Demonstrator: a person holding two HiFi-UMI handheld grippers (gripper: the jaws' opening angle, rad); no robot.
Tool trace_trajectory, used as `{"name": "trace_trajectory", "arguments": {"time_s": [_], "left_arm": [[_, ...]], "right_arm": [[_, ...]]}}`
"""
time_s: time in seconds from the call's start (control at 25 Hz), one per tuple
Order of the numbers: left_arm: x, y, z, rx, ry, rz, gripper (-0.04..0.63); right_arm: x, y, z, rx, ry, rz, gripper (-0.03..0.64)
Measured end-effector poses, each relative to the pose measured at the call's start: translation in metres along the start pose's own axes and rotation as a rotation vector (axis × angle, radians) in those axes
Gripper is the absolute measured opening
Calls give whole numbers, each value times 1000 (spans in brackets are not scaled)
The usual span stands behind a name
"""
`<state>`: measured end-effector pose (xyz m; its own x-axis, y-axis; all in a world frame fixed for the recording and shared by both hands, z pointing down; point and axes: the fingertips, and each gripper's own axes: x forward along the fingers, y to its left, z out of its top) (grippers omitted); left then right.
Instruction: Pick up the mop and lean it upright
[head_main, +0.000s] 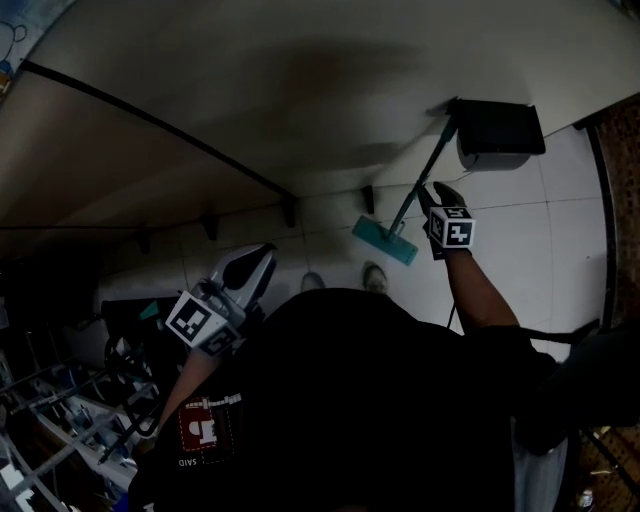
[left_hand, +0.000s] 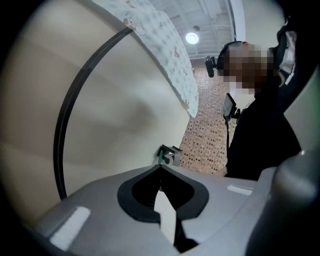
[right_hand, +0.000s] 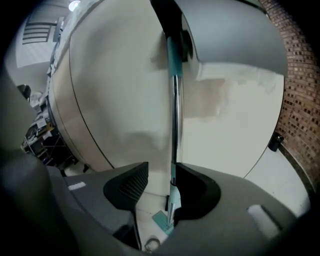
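Mop (right_hand: 174, 110) was found leaning upright on the wall (right_hand: 115, 100), its handle between the parted jaws of the right gripper (right_hand: 160, 187), close to one pad, so a straight, slow withdrawal was judged safest against tipping it; the left gripper (left_hand: 161, 192) was seen closed and empty.
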<state>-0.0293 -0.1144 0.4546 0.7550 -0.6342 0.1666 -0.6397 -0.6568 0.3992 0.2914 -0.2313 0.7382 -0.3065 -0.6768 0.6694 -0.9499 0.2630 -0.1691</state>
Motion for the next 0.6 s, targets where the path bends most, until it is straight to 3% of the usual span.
{"name": "trace_trajectory", "arguments": {"time_s": [0.12, 0.4, 0.6], "left_arm": [[0, -2, -13, 17, 74, 0, -3], [9, 27, -51, -29, 126, 51, -3], [13, 32, -71, -56, 145, 46, -3]], "right_arm": [[23, -14, -23, 0, 42, -33, 194], [58, -30, -38, -3, 39, -61, 221], [70, -39, -38, 5, 21, -73, 222]]}}
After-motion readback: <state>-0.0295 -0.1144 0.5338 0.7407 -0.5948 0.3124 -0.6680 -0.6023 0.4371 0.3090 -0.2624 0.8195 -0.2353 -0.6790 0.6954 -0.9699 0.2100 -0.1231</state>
